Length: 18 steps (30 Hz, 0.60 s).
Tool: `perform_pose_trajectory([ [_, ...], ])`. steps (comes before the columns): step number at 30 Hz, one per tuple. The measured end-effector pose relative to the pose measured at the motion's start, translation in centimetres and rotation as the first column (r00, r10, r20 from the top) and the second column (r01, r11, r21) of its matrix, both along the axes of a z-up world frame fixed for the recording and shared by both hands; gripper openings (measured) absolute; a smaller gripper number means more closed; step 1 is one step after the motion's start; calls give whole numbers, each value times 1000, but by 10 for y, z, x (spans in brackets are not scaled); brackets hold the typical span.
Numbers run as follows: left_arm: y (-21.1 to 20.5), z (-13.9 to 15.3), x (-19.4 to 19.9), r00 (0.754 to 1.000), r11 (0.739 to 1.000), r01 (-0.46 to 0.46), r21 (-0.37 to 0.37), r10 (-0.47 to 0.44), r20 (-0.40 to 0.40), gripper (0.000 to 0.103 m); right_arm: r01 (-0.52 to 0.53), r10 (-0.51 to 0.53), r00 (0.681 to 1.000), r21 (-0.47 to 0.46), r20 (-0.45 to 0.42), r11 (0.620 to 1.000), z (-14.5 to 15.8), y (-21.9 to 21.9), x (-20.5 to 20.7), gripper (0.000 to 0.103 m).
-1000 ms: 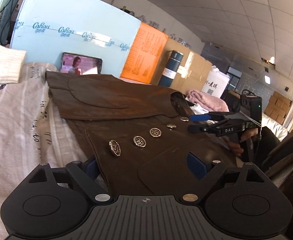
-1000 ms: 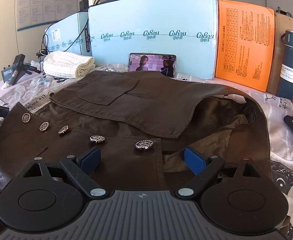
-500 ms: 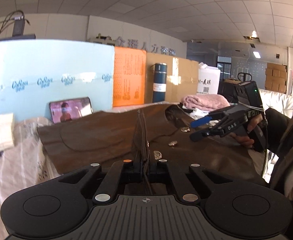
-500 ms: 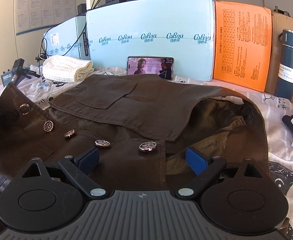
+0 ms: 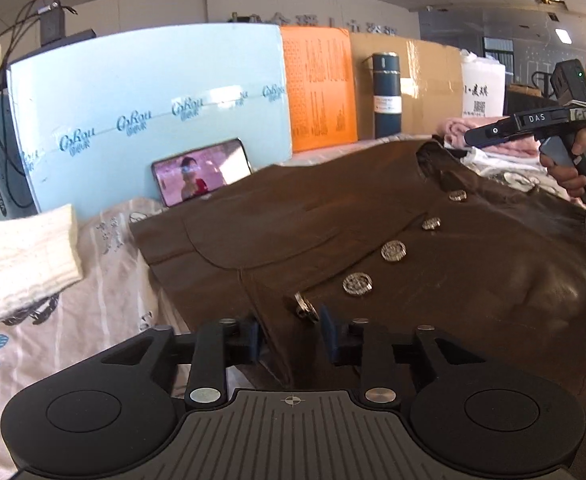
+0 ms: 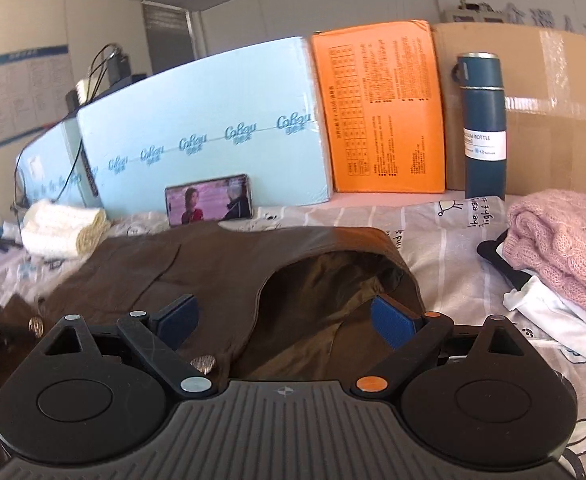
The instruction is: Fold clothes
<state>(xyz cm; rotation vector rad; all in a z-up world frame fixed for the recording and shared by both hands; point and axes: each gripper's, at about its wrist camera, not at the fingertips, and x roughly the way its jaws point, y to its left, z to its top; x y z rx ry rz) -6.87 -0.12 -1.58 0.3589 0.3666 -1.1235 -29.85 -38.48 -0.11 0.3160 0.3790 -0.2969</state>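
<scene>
Reading "CoRou" on blue foam board (image 6: 197, 148), "DAS" on right gripper (image 5: 489, 133)

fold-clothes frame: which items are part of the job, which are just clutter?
Job:
brown jacket, metal buttons down its front
left gripper, jaws opening, jacket edge between them
right gripper, open over the jacket

Lying about:
phone playing video
blue bottle
pink sweater
white knit
orange board
blue foam panel
</scene>
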Motion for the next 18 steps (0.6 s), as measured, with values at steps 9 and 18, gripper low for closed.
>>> perform_pose_trajectory([
  [9, -27, 6, 15, 995, 995, -97, -16, 98, 28, 63, 152, -166, 986, 390, 4, 908, -5, -72, 52, 67],
  [18, -46, -8, 26, 994, 989, -112, 101, 111, 14, 68, 116, -182, 939, -230, -292, 966, -26, -41, 103, 34],
])
